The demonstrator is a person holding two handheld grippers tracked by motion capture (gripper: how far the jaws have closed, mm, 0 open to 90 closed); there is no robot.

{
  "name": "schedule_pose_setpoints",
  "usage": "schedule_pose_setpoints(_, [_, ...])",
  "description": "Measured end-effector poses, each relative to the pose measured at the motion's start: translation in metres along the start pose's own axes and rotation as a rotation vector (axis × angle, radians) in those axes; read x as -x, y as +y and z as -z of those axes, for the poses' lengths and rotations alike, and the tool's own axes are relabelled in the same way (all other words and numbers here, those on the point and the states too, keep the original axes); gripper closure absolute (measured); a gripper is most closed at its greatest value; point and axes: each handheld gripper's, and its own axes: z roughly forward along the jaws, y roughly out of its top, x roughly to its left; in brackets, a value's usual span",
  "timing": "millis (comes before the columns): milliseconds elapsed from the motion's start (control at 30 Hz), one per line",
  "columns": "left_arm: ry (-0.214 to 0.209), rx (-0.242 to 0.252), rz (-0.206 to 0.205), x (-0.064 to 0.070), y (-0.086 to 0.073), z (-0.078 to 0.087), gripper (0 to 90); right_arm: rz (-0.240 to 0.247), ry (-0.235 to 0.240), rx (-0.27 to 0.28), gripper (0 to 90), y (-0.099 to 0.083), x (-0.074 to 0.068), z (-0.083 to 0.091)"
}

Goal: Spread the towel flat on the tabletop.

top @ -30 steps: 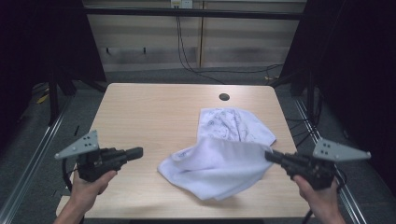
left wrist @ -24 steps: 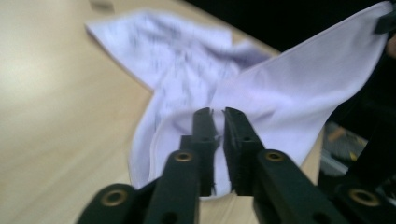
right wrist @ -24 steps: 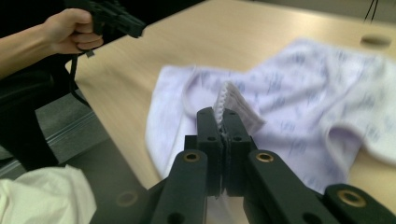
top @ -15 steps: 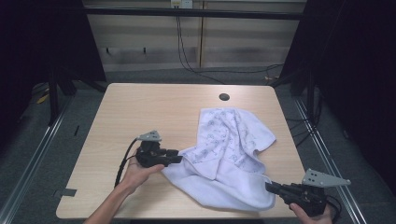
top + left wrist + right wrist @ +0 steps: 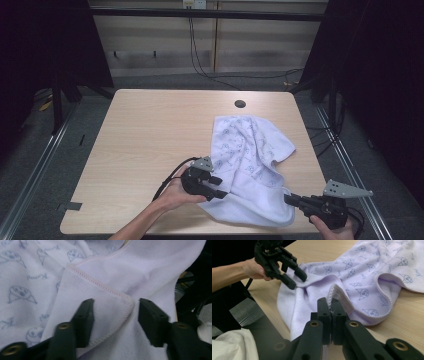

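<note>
A pale lilac towel (image 5: pixel 250 165) printed with small cat faces lies crumpled on the right half of the wooden table (image 5: pixel 150 130). My left gripper (image 5: pixel 219 190) is at the towel's left front part. In the left gripper view it (image 5: pixel 113 307) stands open, with a folded hemmed corner (image 5: pixel 112 305) of the towel between its jaws. My right gripper (image 5: pixel 289 199) is at the table's front right, shut on the towel's hem (image 5: pixel 331 302), which rises in a fold between its jaws. The left gripper (image 5: pixel 295 280) and the hand holding it also appear in the right gripper view.
A round cable hole (image 5: pixel 240 104) sits near the table's far edge. Bare wood runs along the left and far sides. The table's front edge is right beneath both grippers. Dark floor and metal rails (image 5: pixel 45 155) surround the table.
The left gripper came from the table's left side to the towel and now straddles its corner. The right gripper pulled its held edge down toward the front edge.
</note>
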Motion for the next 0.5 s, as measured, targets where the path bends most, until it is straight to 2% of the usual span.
schedule_pose_setpoints(33, [-0.025,0.040,0.012,-0.003,-0.002,0.004,78.9,-0.005,0.001,0.001,88.4,0.000,0.001,0.000])
schedule_pose_setpoints(67, [-0.025,0.079,0.031,-0.005,-0.002,0.010,87.2,-0.008,0.001,0.001,88.4,0.000,0.001,0.000])
schedule_pose_setpoints(100, [-0.027,0.104,0.038,-0.004,-0.001,0.019,87.9,-0.009,0.001,0.001,88.4,0.000,0.001,0.001])
schedule_pose_setpoints(167, [-0.064,0.166,0.027,0.005,-0.001,0.045,88.2,0.003,0.014,0.012,88.4,0.000,-0.001,0.005])
schedule_pose_setpoints(200, [-0.082,0.197,0.017,0.012,-0.003,0.060,88.3,0.008,0.028,0.018,88.4,0.001,-0.003,0.009])
schedule_pose_setpoints(233, [-0.081,0.216,0.003,0.020,-0.006,0.075,88.4,0.018,0.038,0.022,88.4,0.001,-0.007,0.014])
schedule_pose_setpoints(267, [-0.056,0.231,-0.001,0.029,-0.011,0.089,88.4,0.030,0.043,0.027,88.3,0.001,-0.011,0.019])
schedule_pose_setpoints(367, [-0.102,0.269,-0.001,0.055,-0.034,0.125,88.5,0.059,0.071,0.029,88.1,-0.002,-0.029,0.035])
schedule_pose_setpoints(433, [-0.111,0.304,-0.004,0.077,-0.055,0.146,88.4,0.057,0.086,0.026,87.4,-0.006,-0.045,0.048])
schedule_pose_setpoints(467, [-0.146,0.330,0.009,0.087,-0.065,0.157,88.4,0.053,0.076,0.018,86.9,-0.009,-0.056,0.054])
schedule_pose_setpoints(500, [-0.163,0.351,0.003,0.097,-0.074,0.167,88.4,0.058,0.081,0.009,85.6,-0.011,-0.067,0.059])
